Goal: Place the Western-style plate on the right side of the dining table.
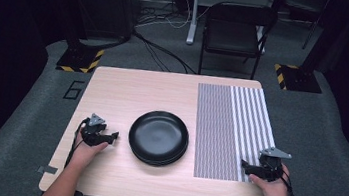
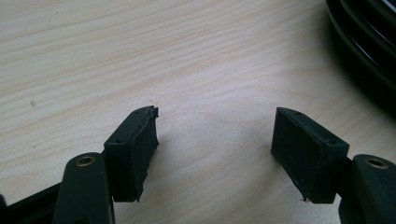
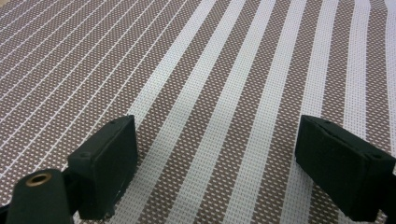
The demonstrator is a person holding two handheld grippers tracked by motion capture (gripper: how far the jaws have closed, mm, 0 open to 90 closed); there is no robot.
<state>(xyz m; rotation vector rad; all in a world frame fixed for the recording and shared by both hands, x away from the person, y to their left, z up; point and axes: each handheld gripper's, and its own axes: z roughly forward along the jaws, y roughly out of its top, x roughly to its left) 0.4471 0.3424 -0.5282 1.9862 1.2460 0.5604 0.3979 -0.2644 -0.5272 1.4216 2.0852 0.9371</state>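
High view, black plates (image 1: 158, 137) just right of empty, wide-open left gripper (image 1: 114, 136)

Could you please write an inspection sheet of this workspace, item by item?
Surface: light wooden table, bare at its left half.
Job's things: stack of black plates at the middle; striped placemat flat on the right.
Clutter: nothing seen.
Grippers: left gripper open over bare wood beside the plates; right gripper open over the placemat; both hold nothing.
Cables: one trails from each gripper; more lie on the floor behind.
Surroundings: dark folding chair, grey carpet, hazard-striped stand bases.
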